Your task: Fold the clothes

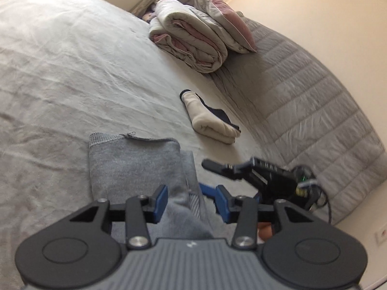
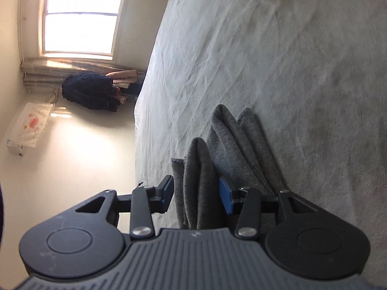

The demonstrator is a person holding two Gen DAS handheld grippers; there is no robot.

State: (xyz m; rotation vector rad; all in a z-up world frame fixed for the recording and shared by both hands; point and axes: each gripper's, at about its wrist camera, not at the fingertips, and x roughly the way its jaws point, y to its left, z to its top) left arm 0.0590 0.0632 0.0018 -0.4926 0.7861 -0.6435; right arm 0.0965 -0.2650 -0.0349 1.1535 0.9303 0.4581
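Note:
A grey knitted garment [image 1: 135, 164] lies folded on the bed's pale sheet [image 1: 72, 72]. My left gripper [image 1: 191, 201] stands open over its near end: cloth runs up between the blue pads, with a gap on the right side. Just to the right, my right gripper [image 1: 209, 176] reaches in at the same garment. In the right wrist view the right gripper [image 2: 197, 194] is rolled on its side, its jaws apart with upright folds of the grey garment [image 2: 232, 145] loosely between the pads.
A folded beige and navy garment [image 1: 212, 123] lies further up the bed. Beyond it are a folded quilt [image 1: 191, 41] with a pillow [image 1: 225, 17] and a grey quilted headboard [image 1: 314, 101]. Past the bed edge are a window [image 2: 79, 17] and a dark clothes pile [image 2: 92, 89].

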